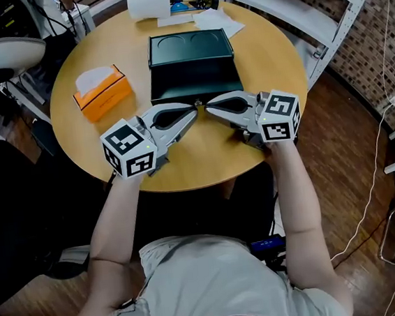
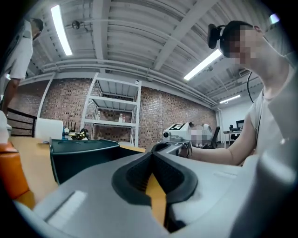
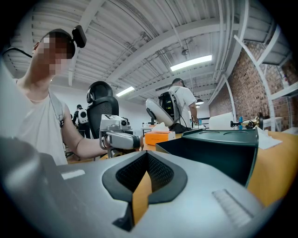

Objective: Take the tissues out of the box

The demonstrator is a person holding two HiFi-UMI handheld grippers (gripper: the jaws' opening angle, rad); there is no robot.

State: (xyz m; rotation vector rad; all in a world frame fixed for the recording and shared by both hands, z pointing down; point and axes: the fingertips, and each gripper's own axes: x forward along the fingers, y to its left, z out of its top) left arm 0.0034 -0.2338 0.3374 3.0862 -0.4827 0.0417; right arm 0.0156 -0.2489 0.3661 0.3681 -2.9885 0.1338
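Note:
An orange tissue box point(image 1: 103, 93) stands at the left of the round wooden table point(image 1: 271, 62), with a white tissue point(image 1: 94, 78) sticking out of its top. My left gripper point(image 1: 193, 111) and right gripper point(image 1: 209, 107) rest at the table's front, tips almost meeting in front of a dark green tray point(image 1: 191, 67). Both are shut with nothing between the jaws. From the left gripper view, the left gripper point(image 2: 152, 151) shows closed jaws and the box point(image 2: 9, 172) sits at the far left edge. In the right gripper view, beyond the right gripper point(image 3: 146, 154), the box point(image 3: 160, 137) stands behind the left gripper point(image 3: 118, 139).
A white paper roll point(image 1: 148, 3) and loose papers point(image 1: 217, 22) lie at the table's far side. A metal shelf rack point(image 1: 308, 9) stands to the right, a chair point(image 1: 1, 55) to the left. Cables point(image 1: 373, 191) run over the wooden floor. A person point(image 3: 181, 104) stands in the background.

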